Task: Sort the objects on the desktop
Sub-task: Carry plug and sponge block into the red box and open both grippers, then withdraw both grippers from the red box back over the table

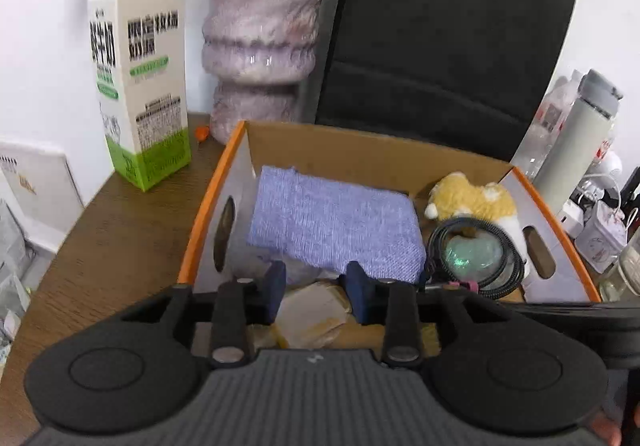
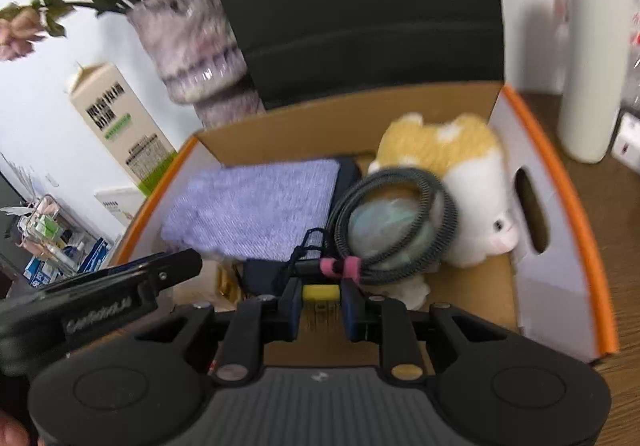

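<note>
With our right gripper (image 2: 321,306) pinching a small yellow block (image 2: 321,292) over the box (image 2: 560,246) and our left gripper (image 1: 316,286) spread and empty, we lower it into the bare corner beside the coiled cable (image 2: 394,222) before letting go.

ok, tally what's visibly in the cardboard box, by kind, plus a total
Folded purple cloth: 1
Plush toy, yellow and white: 1
Coiled black cable: 1
Pale green round thing inside the coil: 1
Tan wrapped packet under the left jaws: 1
Total: 5
A small yellow piece in the right jaws is not counted.

Left gripper (image 1: 316,292) agape, right gripper (image 2: 321,306) clamped
</note>
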`<action>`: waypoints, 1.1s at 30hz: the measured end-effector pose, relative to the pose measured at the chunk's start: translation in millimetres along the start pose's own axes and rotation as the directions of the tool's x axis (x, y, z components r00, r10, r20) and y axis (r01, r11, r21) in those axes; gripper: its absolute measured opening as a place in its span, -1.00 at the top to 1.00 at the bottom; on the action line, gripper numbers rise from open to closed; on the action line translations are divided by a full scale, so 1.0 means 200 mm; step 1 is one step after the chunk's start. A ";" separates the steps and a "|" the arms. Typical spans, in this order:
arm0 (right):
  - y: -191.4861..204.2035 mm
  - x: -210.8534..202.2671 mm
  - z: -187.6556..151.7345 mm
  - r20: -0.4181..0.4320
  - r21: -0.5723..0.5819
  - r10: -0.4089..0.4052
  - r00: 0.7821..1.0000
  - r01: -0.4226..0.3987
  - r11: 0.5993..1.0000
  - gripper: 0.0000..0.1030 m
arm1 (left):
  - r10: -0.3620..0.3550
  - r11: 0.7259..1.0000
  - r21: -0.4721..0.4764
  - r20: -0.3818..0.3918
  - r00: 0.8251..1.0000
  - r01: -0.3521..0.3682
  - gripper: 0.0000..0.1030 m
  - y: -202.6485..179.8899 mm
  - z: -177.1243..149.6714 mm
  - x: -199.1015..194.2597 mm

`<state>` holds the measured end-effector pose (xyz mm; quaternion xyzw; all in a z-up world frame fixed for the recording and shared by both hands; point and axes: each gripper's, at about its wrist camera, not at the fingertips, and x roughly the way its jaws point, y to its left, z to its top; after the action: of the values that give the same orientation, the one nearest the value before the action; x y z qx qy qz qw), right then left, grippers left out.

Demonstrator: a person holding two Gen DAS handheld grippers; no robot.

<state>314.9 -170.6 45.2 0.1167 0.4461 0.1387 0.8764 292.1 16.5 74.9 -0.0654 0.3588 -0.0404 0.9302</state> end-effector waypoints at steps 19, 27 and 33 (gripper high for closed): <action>0.10 -0.59 -0.38 0.291 -0.176 -0.134 0.947 0.191 0.966 0.17 | -0.109 0.993 -0.026 0.079 0.991 0.111 -0.61 0.06 -0.47 -0.32; 0.10 -0.57 -0.68 0.307 -0.194 -0.153 0.939 0.219 0.956 0.17 | -0.109 0.985 -0.122 0.073 0.991 0.118 -0.61 0.18 -0.52 -0.38; 0.19 -0.56 -0.83 0.322 -0.265 -0.088 0.942 0.179 0.948 0.18 | -0.072 0.984 -0.153 0.130 0.989 0.092 -0.62 0.27 -0.63 -0.53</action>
<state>111.8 -159.8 45.8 -0.0240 0.2865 0.1225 0.9499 130.6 70.9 44.8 -0.1563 0.2996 -0.0458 0.9401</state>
